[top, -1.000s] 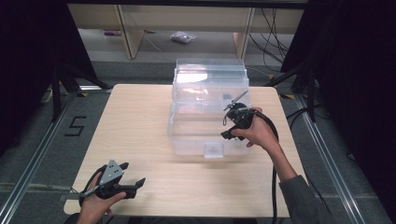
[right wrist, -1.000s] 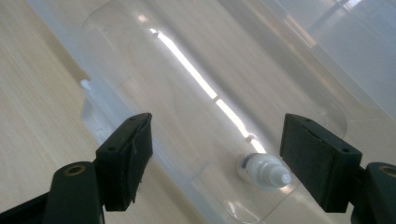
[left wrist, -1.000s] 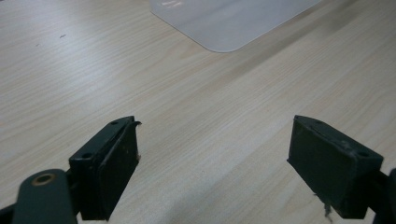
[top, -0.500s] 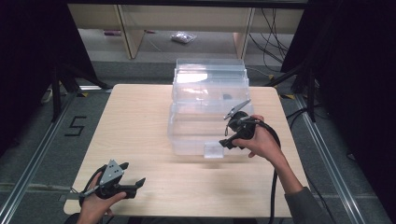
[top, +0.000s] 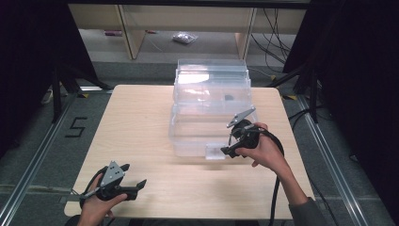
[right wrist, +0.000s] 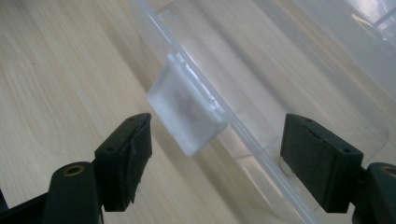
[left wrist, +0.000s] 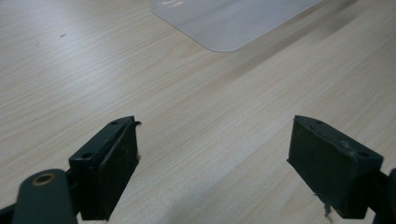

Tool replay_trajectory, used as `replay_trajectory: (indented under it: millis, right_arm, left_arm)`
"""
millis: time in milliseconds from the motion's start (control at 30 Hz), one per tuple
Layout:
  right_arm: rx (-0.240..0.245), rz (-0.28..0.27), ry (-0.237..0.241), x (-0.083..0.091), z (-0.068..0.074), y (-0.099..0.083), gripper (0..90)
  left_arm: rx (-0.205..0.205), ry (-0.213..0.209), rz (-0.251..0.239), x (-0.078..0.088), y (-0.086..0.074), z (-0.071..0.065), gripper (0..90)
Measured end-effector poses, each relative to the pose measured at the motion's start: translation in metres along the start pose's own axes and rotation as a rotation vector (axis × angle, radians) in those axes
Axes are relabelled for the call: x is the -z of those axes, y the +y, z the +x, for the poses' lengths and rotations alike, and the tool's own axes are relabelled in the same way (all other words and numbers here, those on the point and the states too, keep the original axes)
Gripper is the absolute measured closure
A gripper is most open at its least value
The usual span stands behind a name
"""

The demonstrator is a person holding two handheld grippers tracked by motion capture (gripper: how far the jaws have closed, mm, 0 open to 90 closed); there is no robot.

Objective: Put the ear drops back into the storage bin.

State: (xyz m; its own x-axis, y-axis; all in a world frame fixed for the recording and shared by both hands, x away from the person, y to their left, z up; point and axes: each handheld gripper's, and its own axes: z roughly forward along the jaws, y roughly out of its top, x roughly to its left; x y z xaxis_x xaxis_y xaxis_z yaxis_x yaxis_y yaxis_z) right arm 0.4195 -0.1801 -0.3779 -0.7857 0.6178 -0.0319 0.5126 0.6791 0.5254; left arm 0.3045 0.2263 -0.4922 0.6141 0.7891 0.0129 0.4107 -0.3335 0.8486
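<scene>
A clear plastic storage box [top: 209,110] stands on the middle and far part of the wooden table [top: 141,122], with its lid [top: 211,77] tipped up at the back. A frosted latch tab [top: 215,151] hangs on its front rim. My right gripper [top: 228,144] is held at that front edge, just right of the tab. In the right gripper view it [right wrist: 217,128] is open, with the latch tab [right wrist: 187,116] lying between the jaws, untouched. My left gripper [top: 135,174] rests low at the table's front left, open and holding nothing [left wrist: 215,135].
A small dark item [top: 229,97] shows through the box. A corner of clear plastic [left wrist: 224,23] lies ahead of the left jaws. Wooden shelving legs [top: 127,28] and a bag [top: 184,37] are on the floor beyond the table. Black curtains flank both sides.
My right gripper has come down and toward the person, from over the box's right side to its front latch. The left gripper has stayed where it was.
</scene>
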Motion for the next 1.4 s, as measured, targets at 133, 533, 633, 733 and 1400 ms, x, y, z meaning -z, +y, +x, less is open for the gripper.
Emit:
replay_trajectory:
  millis: [133,533,633,733,1400]
  right_arm:
    - [0.016,-0.019,0.012,0.002,0.004,-0.005,25.6]
    - [0.018,-0.039,0.016,0.003,0.012,-0.015,24.9]
    - [0.020,-0.055,0.025,0.003,0.014,-0.017,24.6]
    - [0.057,-0.064,0.018,0.003,0.016,-0.018,24.1]
    - [0.083,-0.088,0.045,-0.008,0.041,-0.042,23.7]
  left_arm:
    - [0.000,-0.001,0.000,0.000,0.000,0.000,15.4]
    - [-0.001,0.000,0.000,0.000,0.000,0.000,15.5]
    - [-0.001,-0.001,0.002,0.000,0.000,0.000,15.5]
    - [-0.002,0.001,0.006,0.001,0.000,0.000,15.5]
    - [-0.002,0.002,0.001,0.001,0.000,0.000,15.5]
